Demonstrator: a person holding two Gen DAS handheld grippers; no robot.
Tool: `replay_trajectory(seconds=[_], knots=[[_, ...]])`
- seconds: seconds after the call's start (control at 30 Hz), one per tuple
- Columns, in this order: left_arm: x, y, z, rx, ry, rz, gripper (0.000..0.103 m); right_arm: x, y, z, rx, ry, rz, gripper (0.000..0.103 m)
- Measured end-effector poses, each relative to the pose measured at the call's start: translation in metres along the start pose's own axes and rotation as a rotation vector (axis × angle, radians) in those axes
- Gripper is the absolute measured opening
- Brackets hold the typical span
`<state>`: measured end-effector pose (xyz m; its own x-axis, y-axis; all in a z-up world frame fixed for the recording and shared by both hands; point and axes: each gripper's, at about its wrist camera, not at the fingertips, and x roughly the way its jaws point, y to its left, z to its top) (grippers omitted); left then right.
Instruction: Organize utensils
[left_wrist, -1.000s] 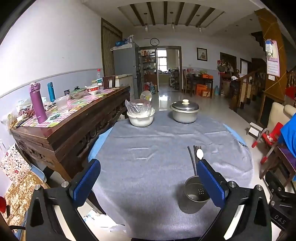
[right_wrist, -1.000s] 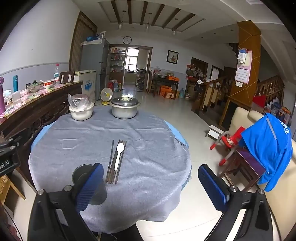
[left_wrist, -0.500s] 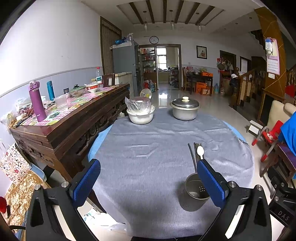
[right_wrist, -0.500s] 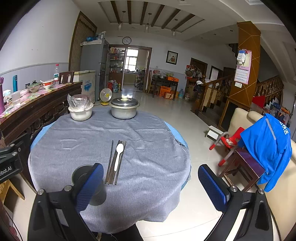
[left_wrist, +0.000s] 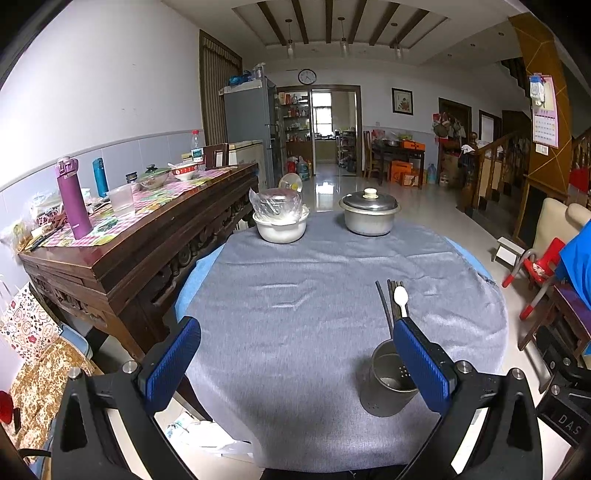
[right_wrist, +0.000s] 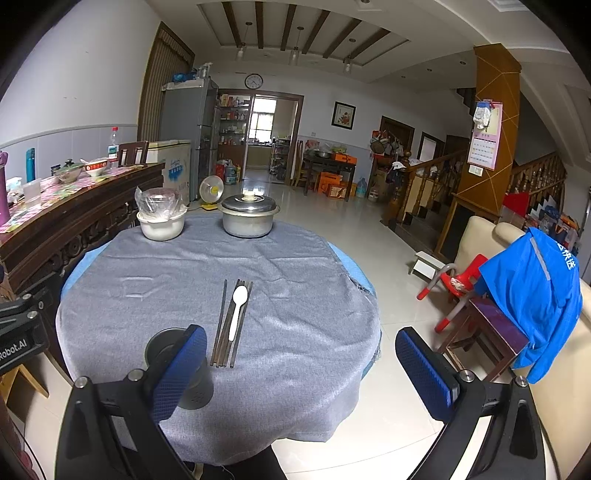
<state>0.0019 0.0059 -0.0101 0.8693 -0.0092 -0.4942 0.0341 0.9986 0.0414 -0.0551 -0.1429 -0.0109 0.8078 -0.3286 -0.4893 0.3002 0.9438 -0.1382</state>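
Left gripper (left_wrist: 295, 363): I see its blue pads spread wide, gripping nothing, hovering over the near edge of the table.
Right gripper (right_wrist: 297, 371): mine to the right, equally wide, empty, above the table's near right edge.
Table (right_wrist: 303, 280): round, under a grey cloth.
Pot (right_wrist: 248, 216): lidded, at the far side, beside a white bowl (right_wrist: 161, 223) with plastic wrap.
Holder (left_wrist: 388, 384): metal cup, standing upright near me; it looks empty, though a pad hides part.
Chopsticks (right_wrist: 221, 325): dark bundle lying flat just right of the holder.
Spoon (right_wrist: 236, 306): white, resting on the chopsticks.
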Motion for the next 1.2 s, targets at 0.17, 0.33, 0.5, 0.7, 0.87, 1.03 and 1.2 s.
replay_trajectory(seconds=[0.17,0.33,0.5,0.7,0.87,1.03,1.2], knots=[[0.001,0.000,-0.001,0.004,-0.002,0.002,0.103,-0.002,0.002,0.000,-0.003,0.000,-0.001,0.103],[0.001,0.001,-0.003,0.004,-0.011,0.002,0.103,-0.001,0.002,0.000,-0.004,0.001,0.000,0.103],[0.001,0.000,-0.003,0.008,-0.009,0.005,0.103,-0.001,0.002,0.000,-0.005,0.002,0.001,0.103],[0.001,0.000,-0.004,0.017,-0.005,0.009,0.103,-0.002,0.005,-0.001,-0.011,0.003,0.002,0.103],[0.002,0.001,-0.004,0.033,0.001,0.017,0.103,-0.002,0.008,0.000,-0.017,0.004,0.003,0.103],[0.003,0.006,-0.013,0.030,-0.033,0.018,0.103,-0.002,0.009,-0.001,-0.018,0.005,0.005,0.103],[0.001,0.007,-0.013,0.103,-0.038,0.063,0.103,0.000,0.013,-0.002,-0.026,0.010,0.006,0.103]])
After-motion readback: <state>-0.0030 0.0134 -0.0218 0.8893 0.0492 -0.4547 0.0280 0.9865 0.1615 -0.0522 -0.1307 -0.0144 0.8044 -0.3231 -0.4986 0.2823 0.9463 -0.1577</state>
